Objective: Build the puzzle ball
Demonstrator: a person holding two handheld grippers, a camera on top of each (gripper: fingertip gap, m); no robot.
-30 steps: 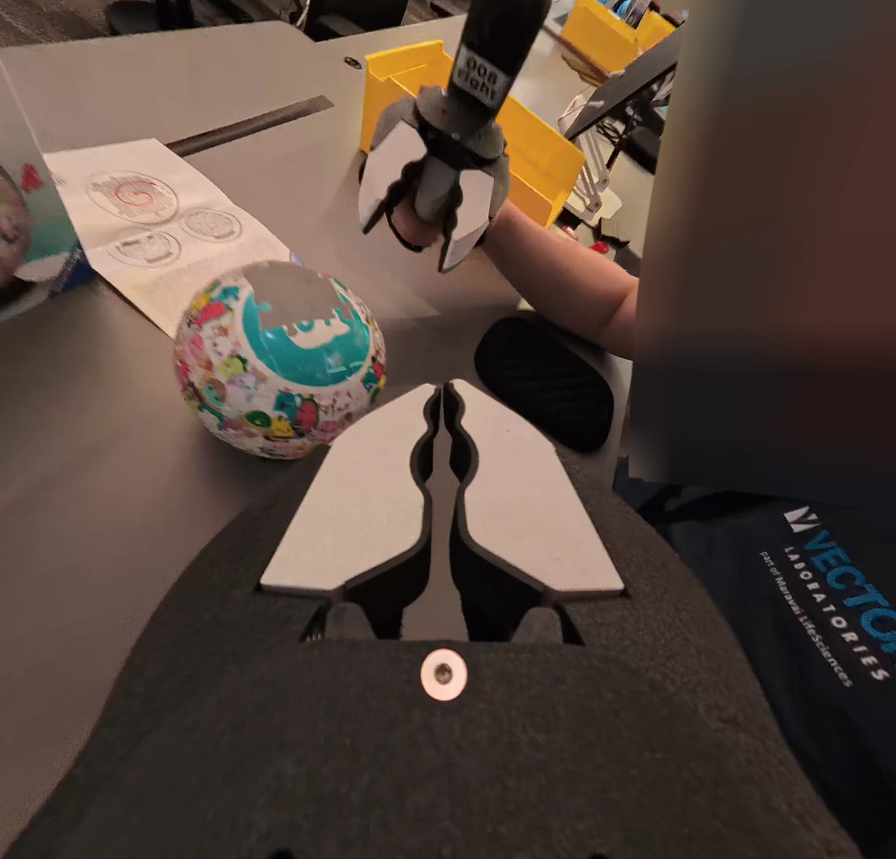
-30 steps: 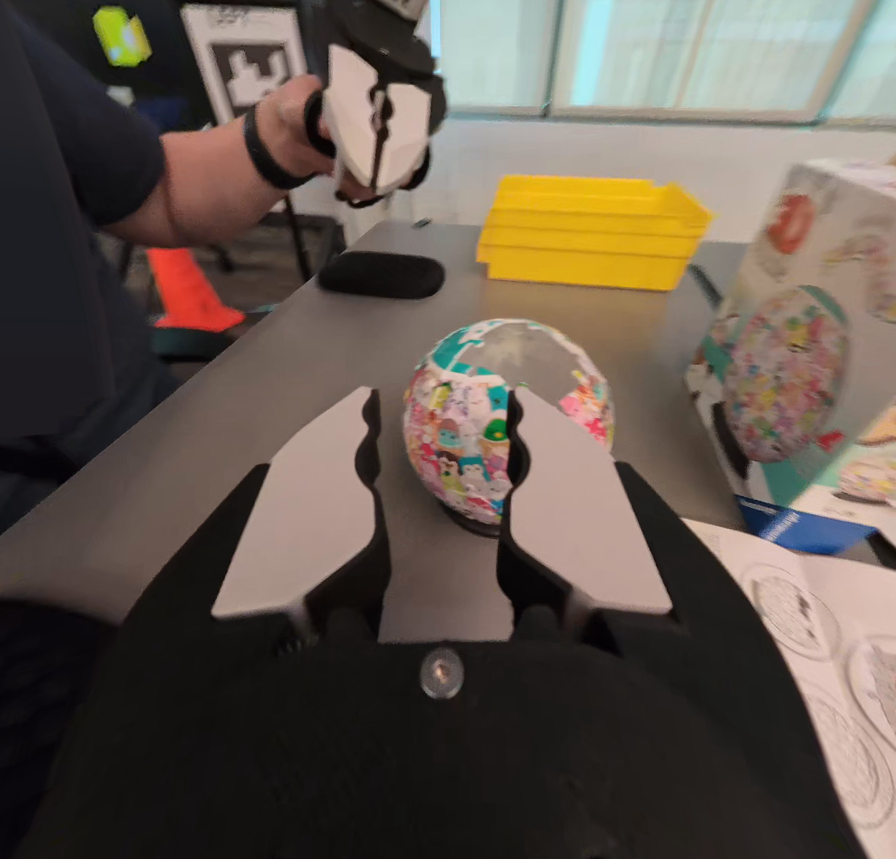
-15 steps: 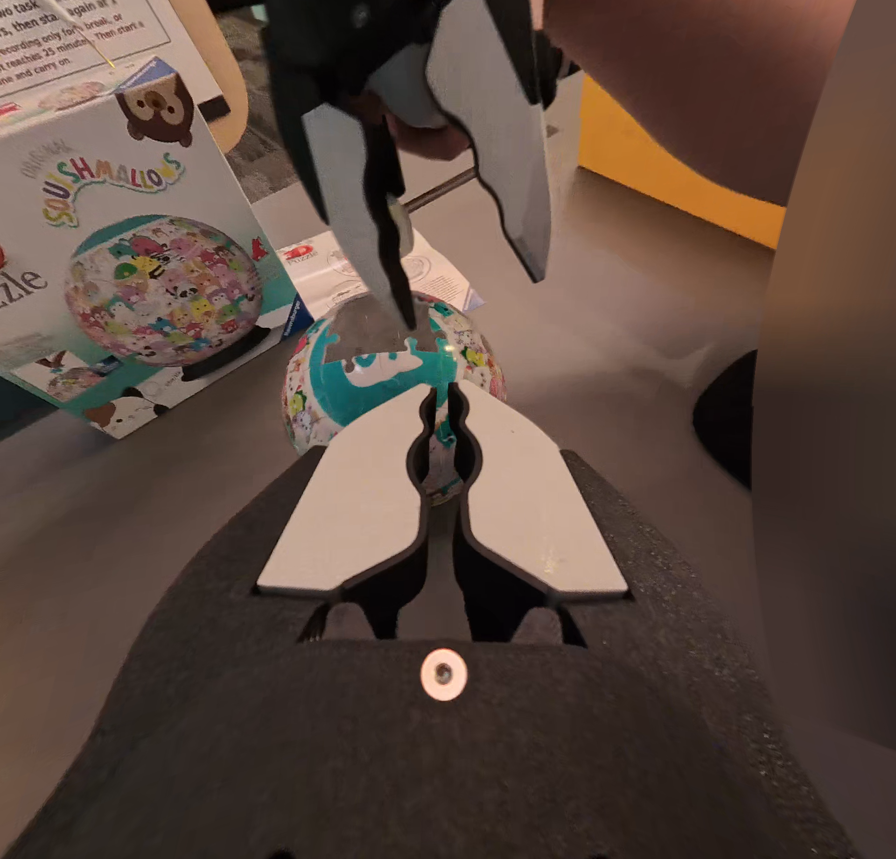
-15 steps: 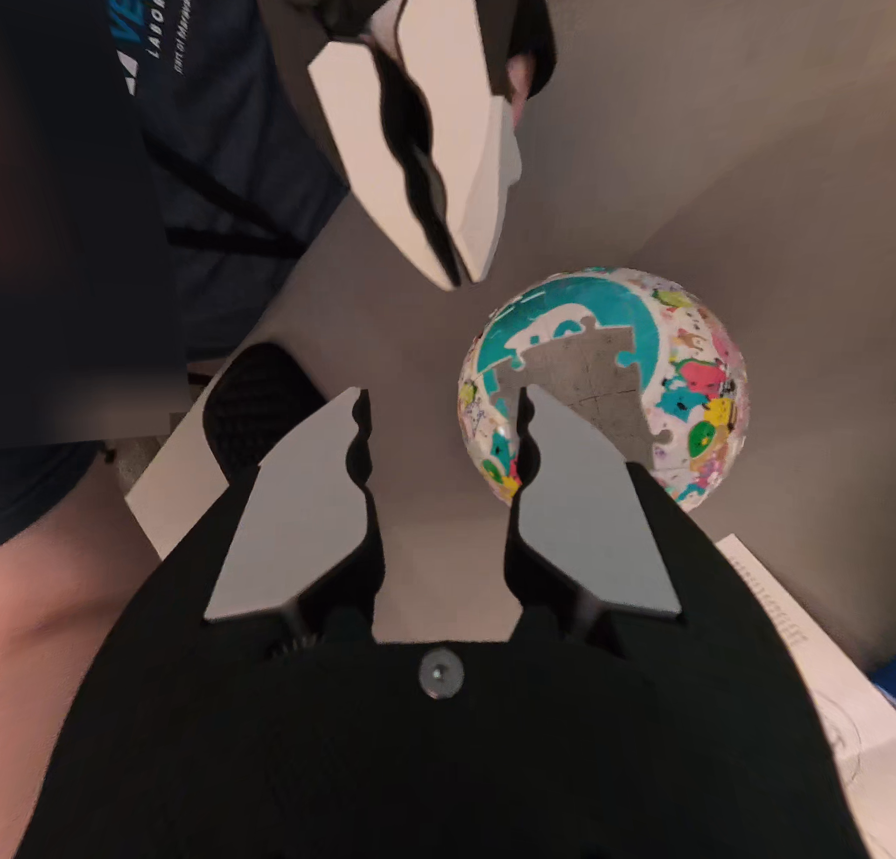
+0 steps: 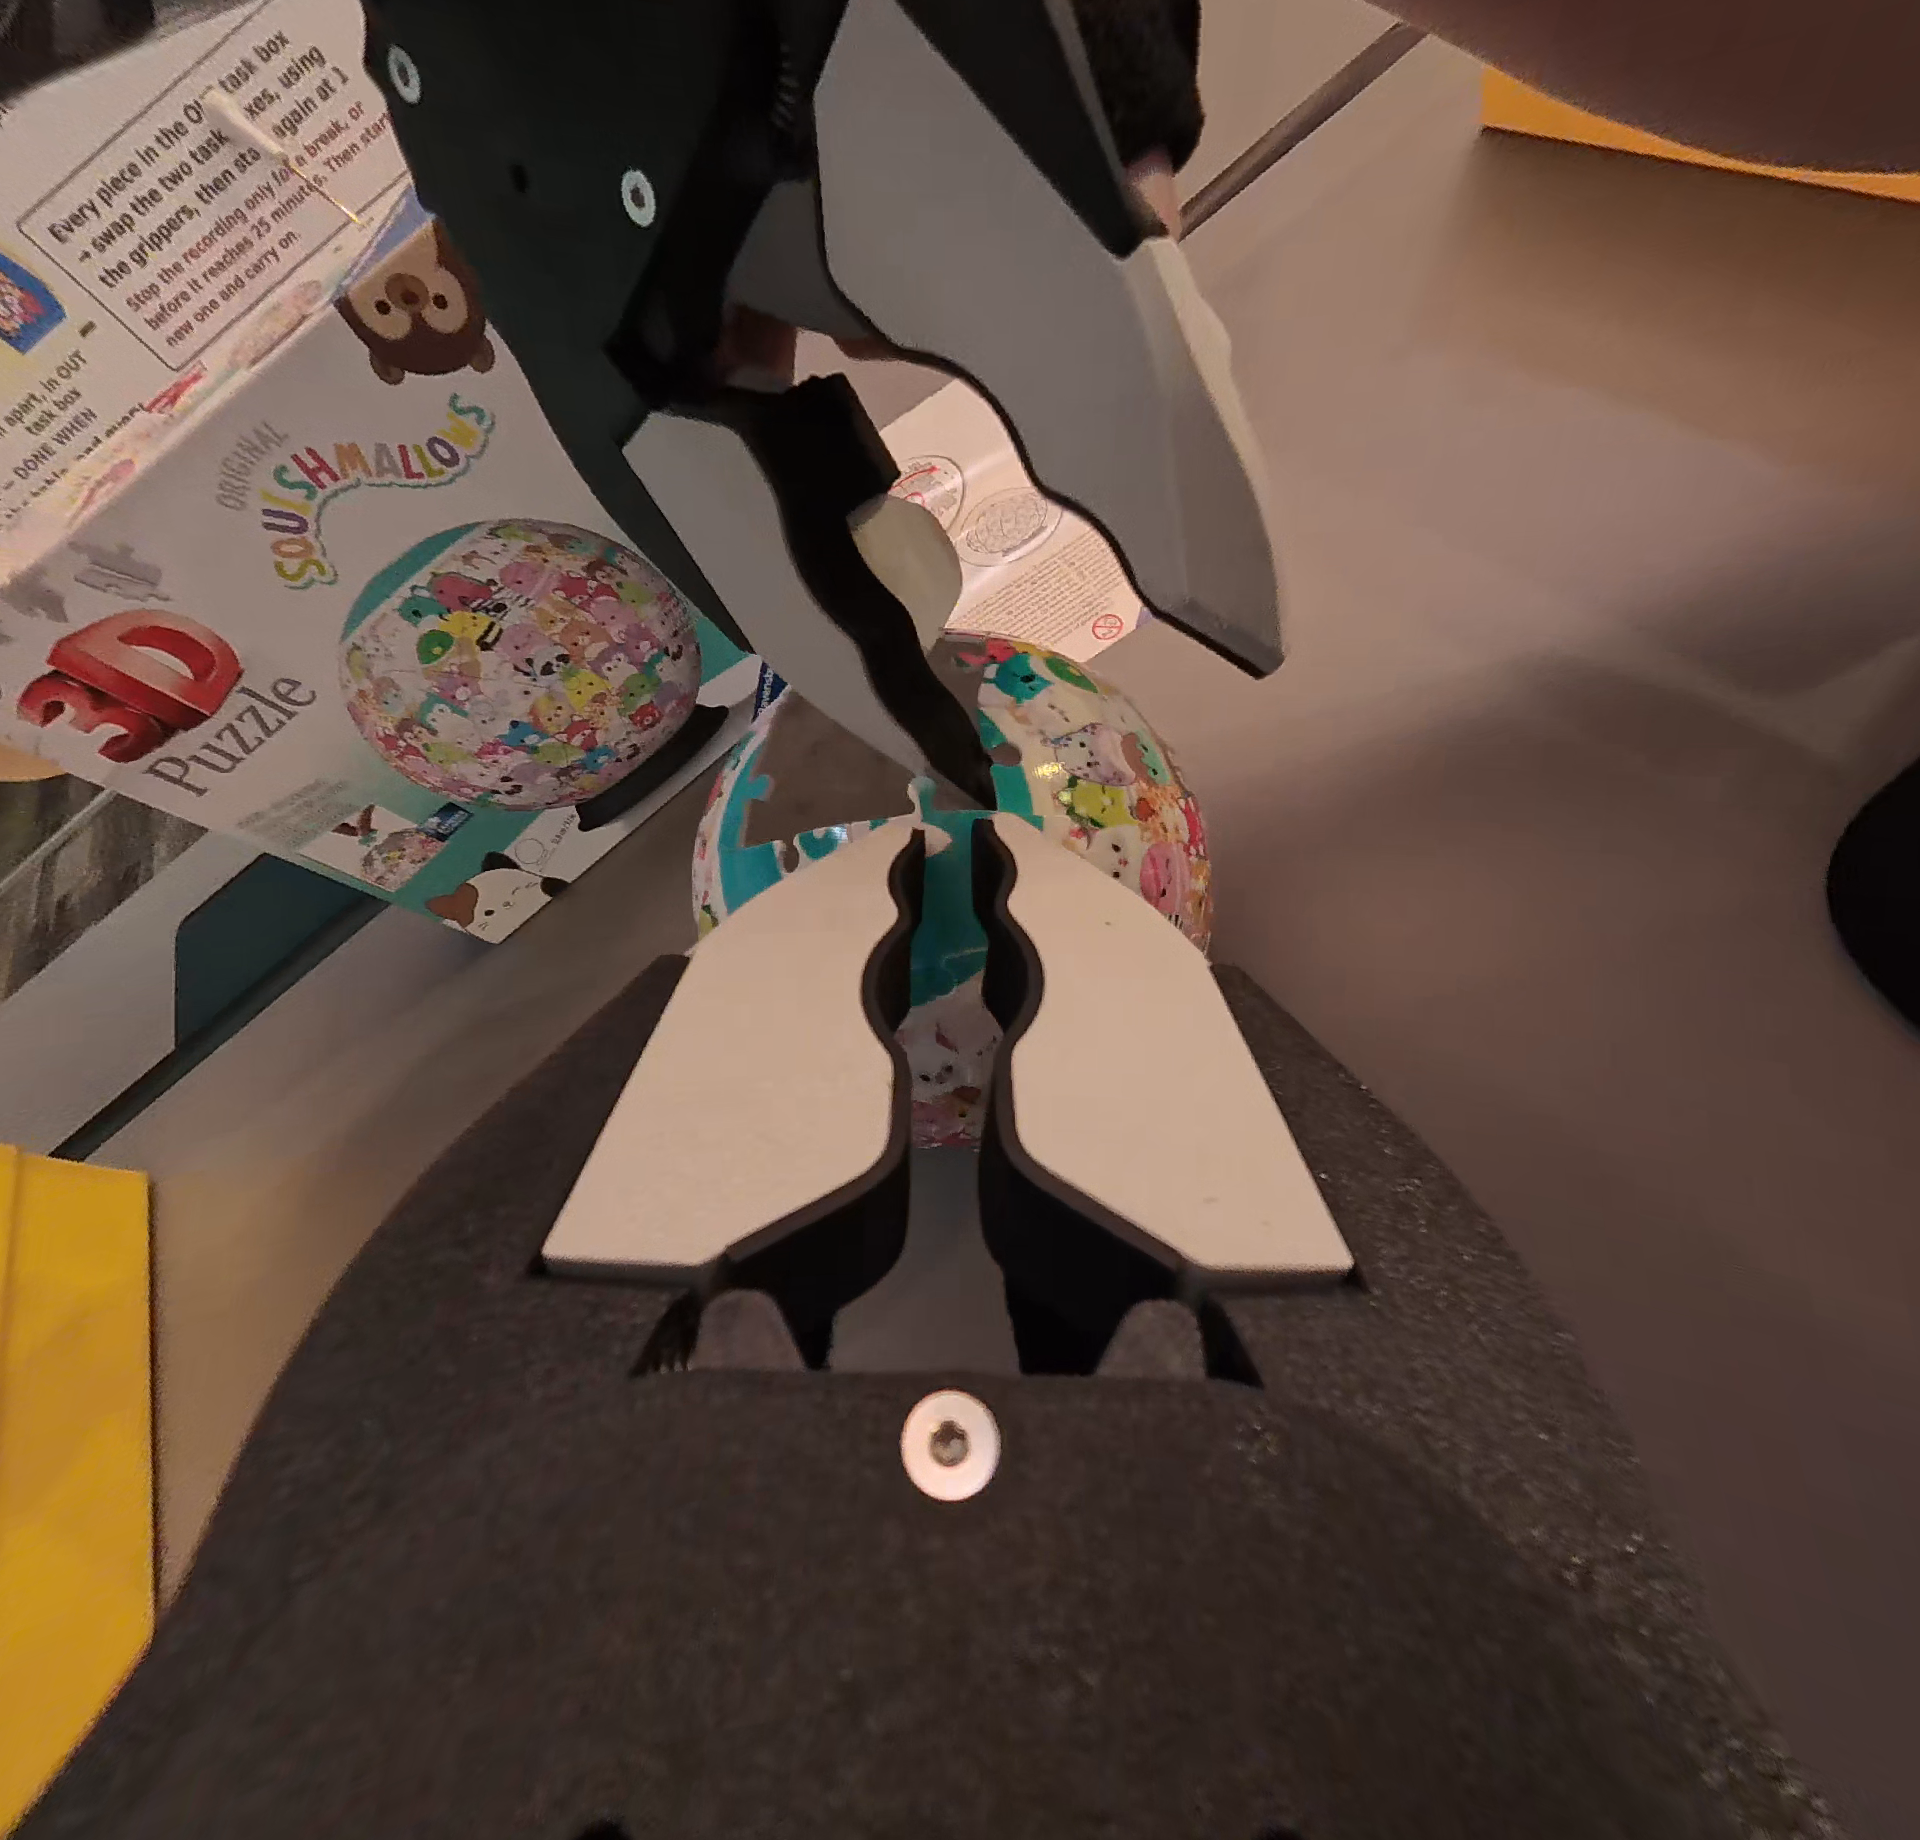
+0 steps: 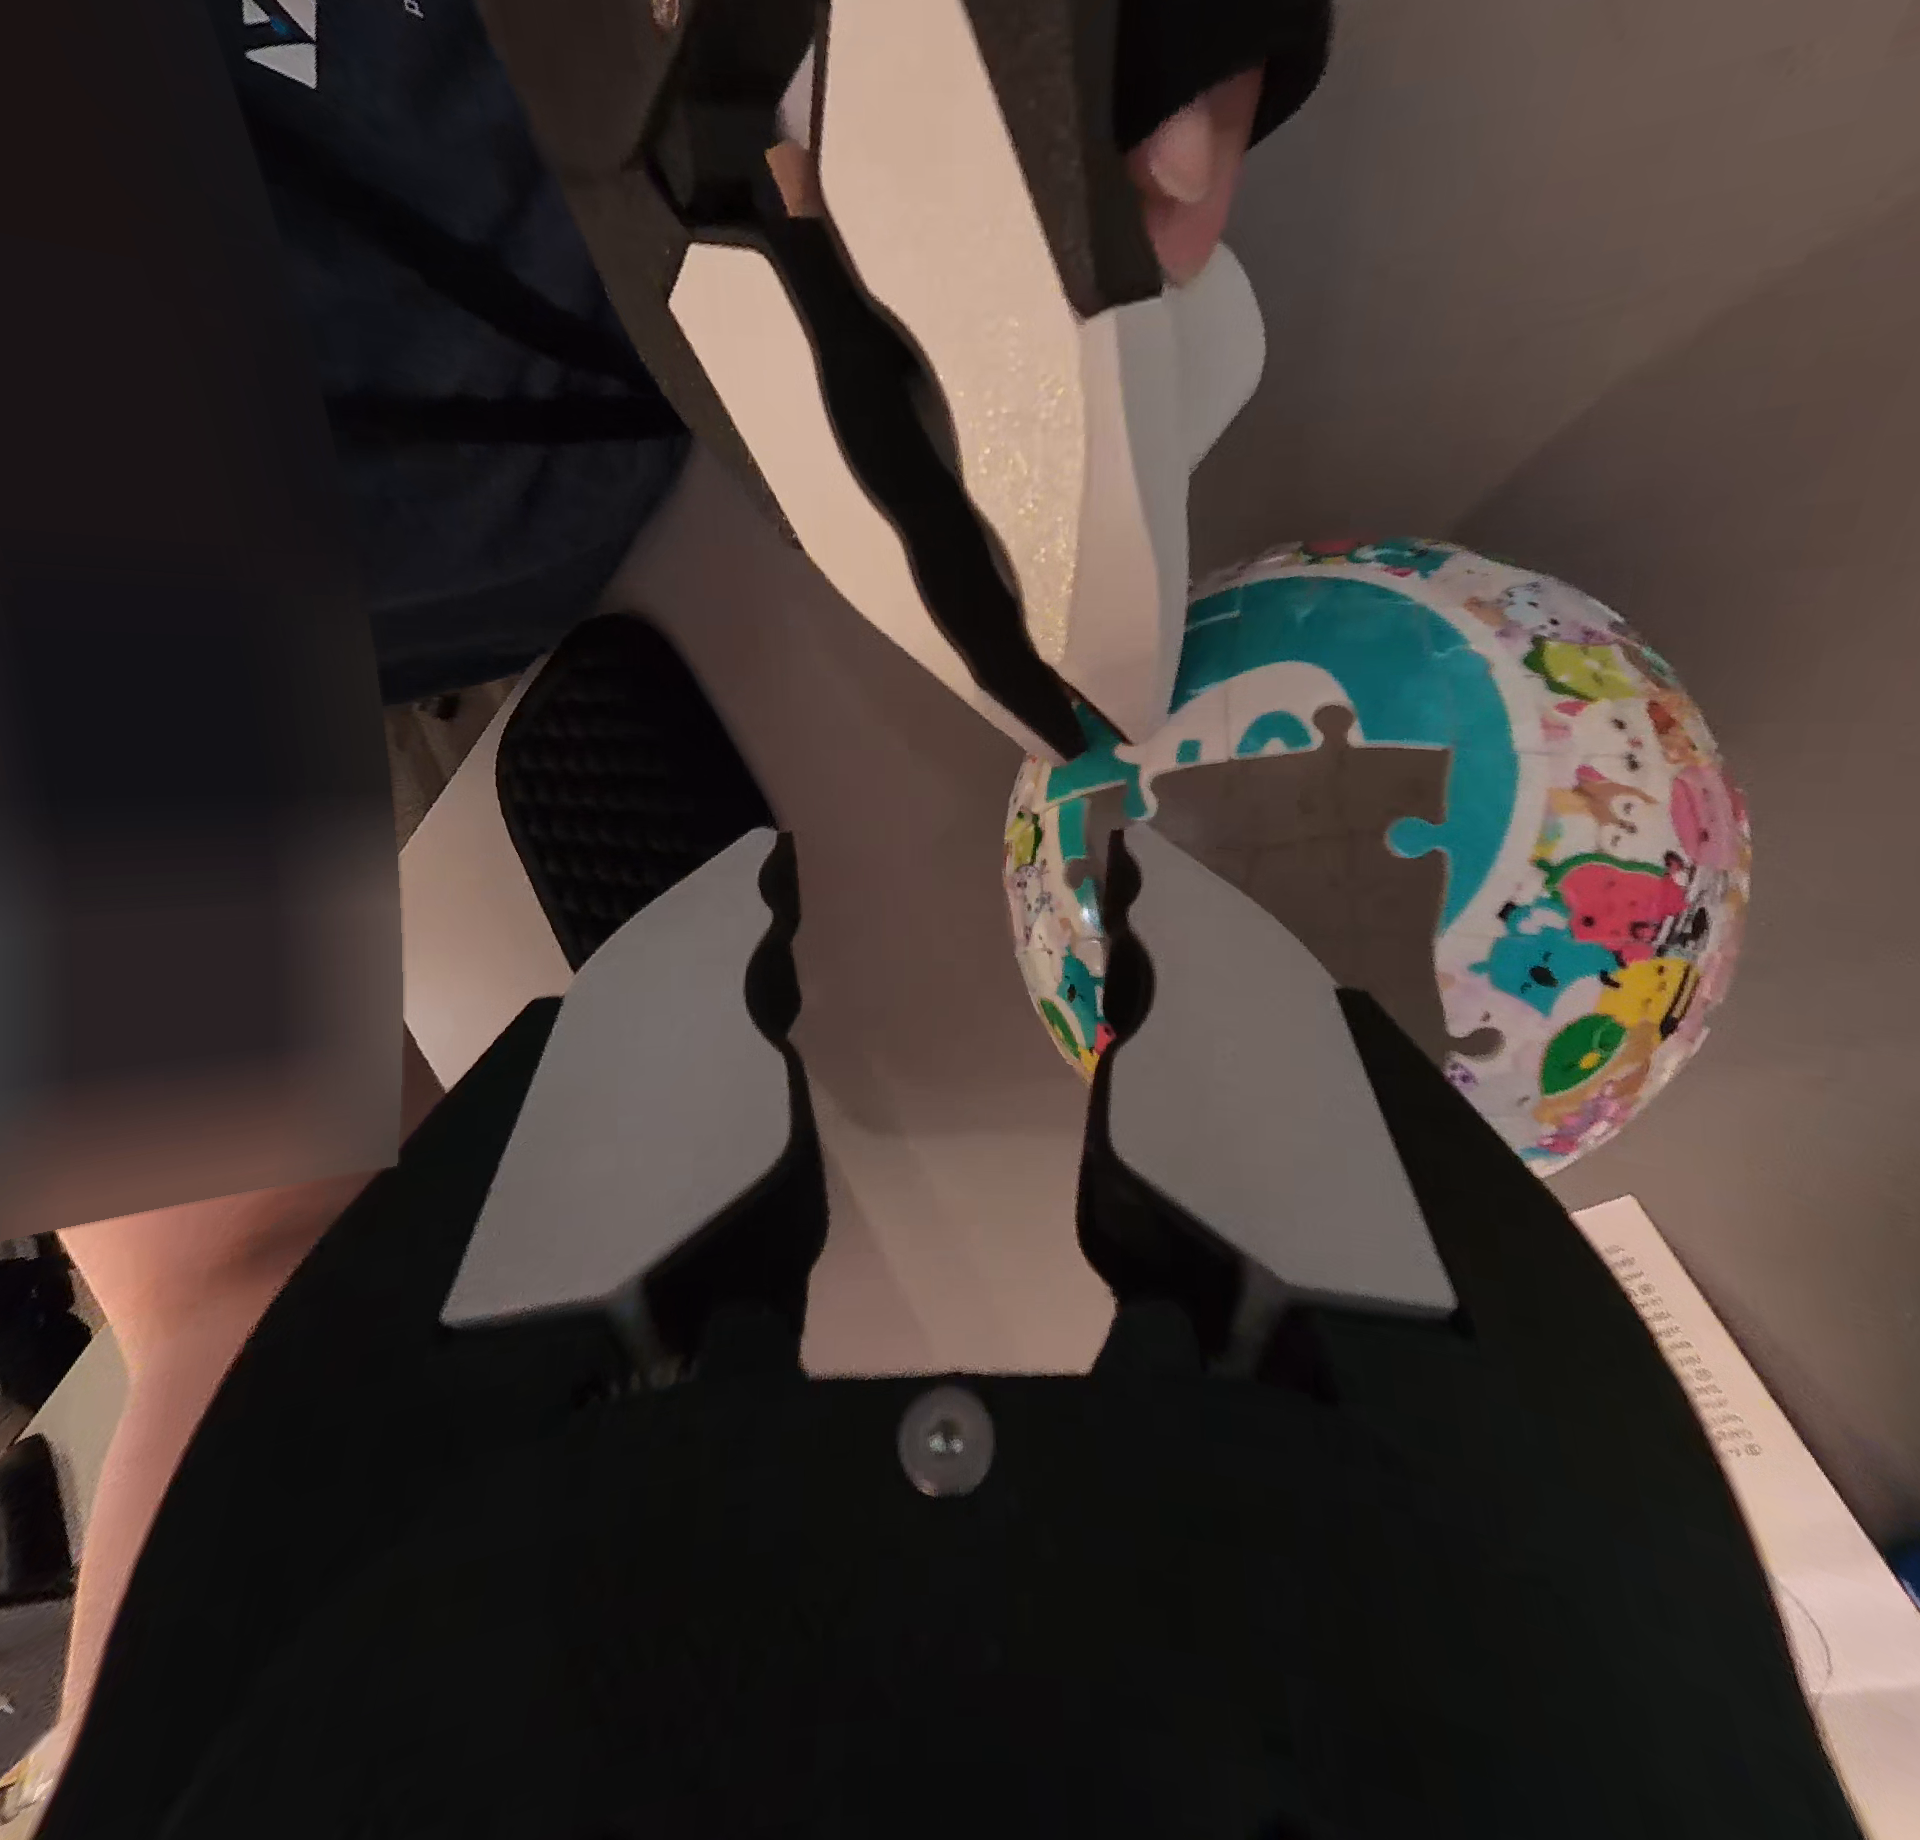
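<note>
The colourful puzzle ball (image 5: 1101, 782) stands on the grey table (image 5: 1558, 959), with a grey open hole (image 6: 1299, 824) in its teal top. My left gripper (image 5: 949, 840) is shut, and its tips rest on the teal rim of the hole; it comes in from above in the right wrist view (image 6: 1070, 741). I see no loose piece between its fingers. My right gripper (image 6: 948, 845) is open and empty, with one fingertip at the hole's near edge. In the left wrist view it (image 5: 1107, 720) hangs over the ball.
The puzzle box (image 5: 364, 595) stands left of the ball. A paper instruction sheet (image 5: 1039, 564) lies behind it. A yellow bin (image 5: 62, 1427) is at the near left. A black pad (image 6: 623, 782) lies by the table edge, near the person's torso (image 6: 416, 284). Both grippers' tips are close together, under 4 cm apart.
Both grippers have come down from apart and met at the top of the ball. The left stayed shut and the right stayed open.
</note>
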